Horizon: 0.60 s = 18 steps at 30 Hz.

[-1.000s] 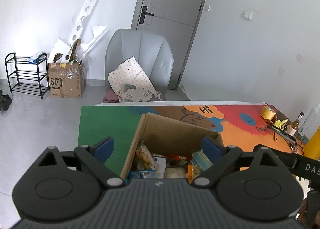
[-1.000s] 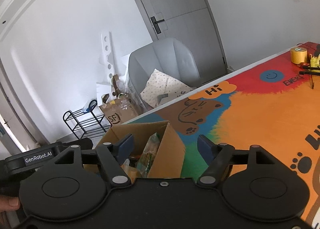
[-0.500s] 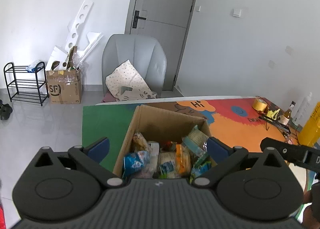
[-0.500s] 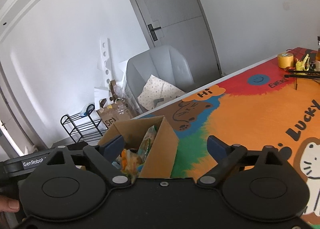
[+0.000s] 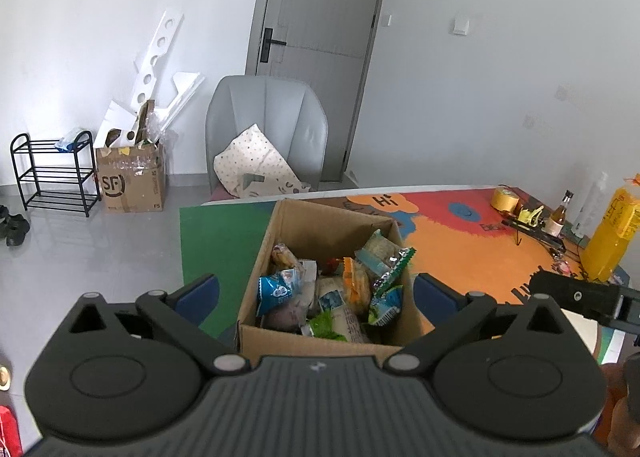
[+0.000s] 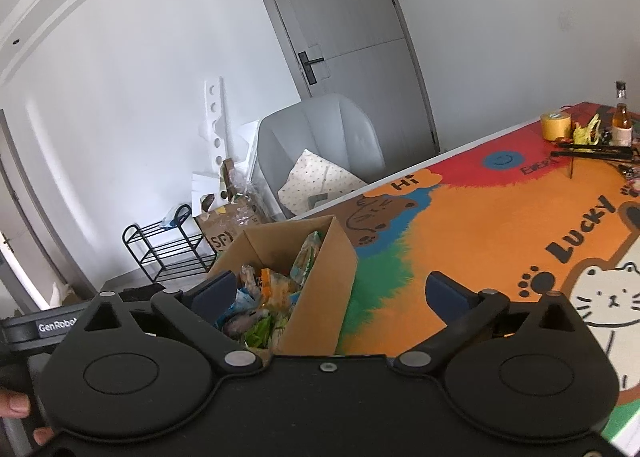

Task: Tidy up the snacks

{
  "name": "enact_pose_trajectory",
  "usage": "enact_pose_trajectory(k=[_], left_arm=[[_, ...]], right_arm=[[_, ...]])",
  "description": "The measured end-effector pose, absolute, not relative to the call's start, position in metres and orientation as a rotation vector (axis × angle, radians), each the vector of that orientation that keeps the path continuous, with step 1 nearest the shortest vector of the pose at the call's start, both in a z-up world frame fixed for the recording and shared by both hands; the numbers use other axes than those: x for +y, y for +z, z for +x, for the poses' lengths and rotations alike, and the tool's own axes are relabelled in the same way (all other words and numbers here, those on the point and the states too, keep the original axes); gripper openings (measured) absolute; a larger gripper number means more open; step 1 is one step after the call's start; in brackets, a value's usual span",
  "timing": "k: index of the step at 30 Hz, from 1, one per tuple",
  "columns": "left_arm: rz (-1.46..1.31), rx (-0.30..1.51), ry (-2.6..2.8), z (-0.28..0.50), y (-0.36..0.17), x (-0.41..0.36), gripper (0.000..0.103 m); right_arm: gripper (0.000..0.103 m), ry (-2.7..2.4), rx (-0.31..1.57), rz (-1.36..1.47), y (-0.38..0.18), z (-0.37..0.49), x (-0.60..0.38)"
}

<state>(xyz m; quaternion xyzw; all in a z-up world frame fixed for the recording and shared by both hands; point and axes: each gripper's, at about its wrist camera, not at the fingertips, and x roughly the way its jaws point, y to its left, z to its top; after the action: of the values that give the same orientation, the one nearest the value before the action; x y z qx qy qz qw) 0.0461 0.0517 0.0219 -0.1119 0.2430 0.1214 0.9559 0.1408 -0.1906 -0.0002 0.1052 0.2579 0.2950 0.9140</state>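
- Left gripper (image 5: 316, 291): jaws wide, straddling the near end of the open brown cardboard box (image 5: 326, 339) without touching it.
- Right gripper (image 6: 330, 291): jaws opening, empty; box corner at 11 o'clock.
- Crinkly foil snack packets (image 5: 340, 289), heaped inside: probably light, soft, slippery, crushable; pinch a sealed edge.
- Colourful cartoon table mat (image 6: 472, 225): box near its green end.

A bright room with plain white walls (image 5: 460, 117) and a grey door (image 5: 320, 37), shut, with a black handle. In front of the door stands a grey armchair (image 5: 266, 117) holding a spotted cushion (image 5: 252, 161). On the glossy grey floor (image 5: 100, 249), by the left wall, sit a black wire rack (image 5: 52, 173) and a cardboard carton (image 5: 132, 181) stuffed with white foam pieces.
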Motion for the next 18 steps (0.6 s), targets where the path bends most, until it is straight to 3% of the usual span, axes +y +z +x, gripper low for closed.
enact_pose_trajectory(k=[18], left_arm=[[-0.087, 0.461, 0.177, -0.025, 0.059, 0.038, 0.103]], right_arm=[[0.103, 0.574, 0.505, 0.196, 0.039, 0.077, -0.230]])
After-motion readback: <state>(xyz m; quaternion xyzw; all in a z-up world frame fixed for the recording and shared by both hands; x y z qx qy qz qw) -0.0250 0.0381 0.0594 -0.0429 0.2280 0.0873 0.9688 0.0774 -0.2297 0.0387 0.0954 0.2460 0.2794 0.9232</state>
